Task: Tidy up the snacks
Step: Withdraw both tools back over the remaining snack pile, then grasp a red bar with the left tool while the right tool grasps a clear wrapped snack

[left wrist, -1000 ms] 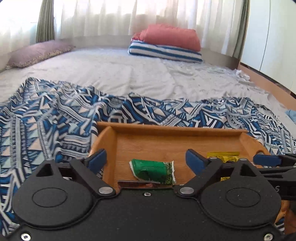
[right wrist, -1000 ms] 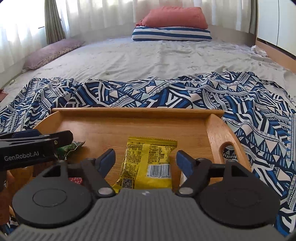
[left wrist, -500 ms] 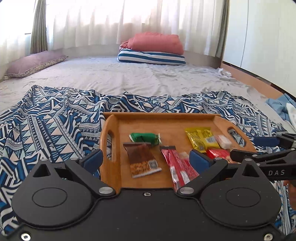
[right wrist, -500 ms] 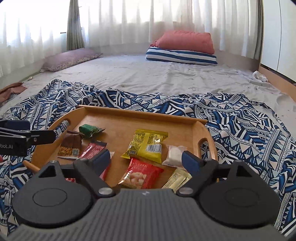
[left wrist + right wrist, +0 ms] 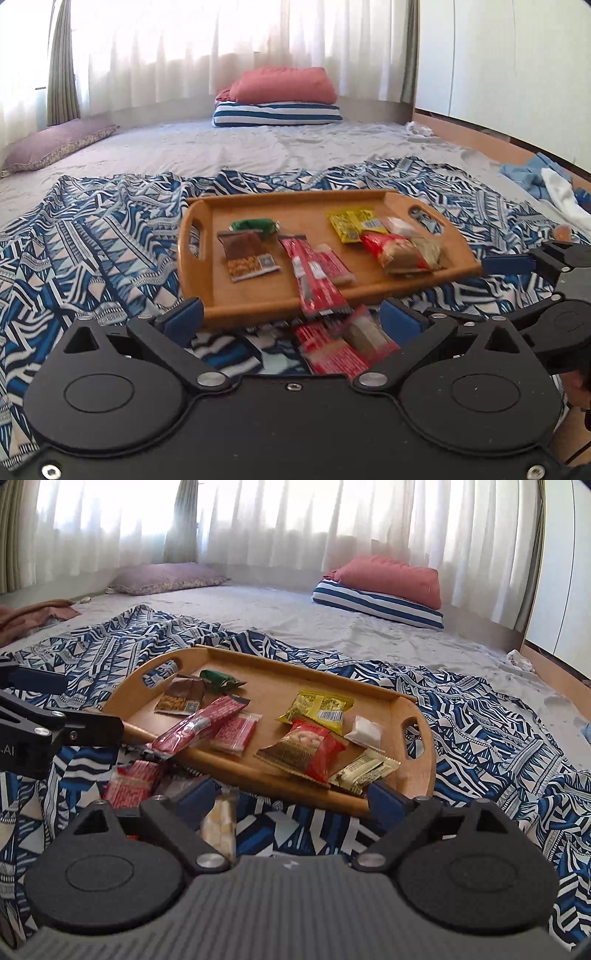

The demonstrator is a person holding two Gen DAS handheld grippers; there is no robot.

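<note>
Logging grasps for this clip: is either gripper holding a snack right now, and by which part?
Nothing is held. The left gripper and right gripper both stand open short of the wooden tray, their blue pads touching no packet.

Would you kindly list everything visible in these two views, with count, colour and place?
tray: one, wooden, on the blanket
blanket: one, blue-white patterned, on the bed
snacks on tray: about nine packets, green, brown, red, yellow, white, beige
snacks off tray: a few, red and pale, on the blanket near the tray's front edge
pillows: three, coral on striped, mauve apart, far end
curtains: white, behind the bed
left tongs: black, blue pads, open, empty
right tongs: black, blue pads, open, empty
</note>
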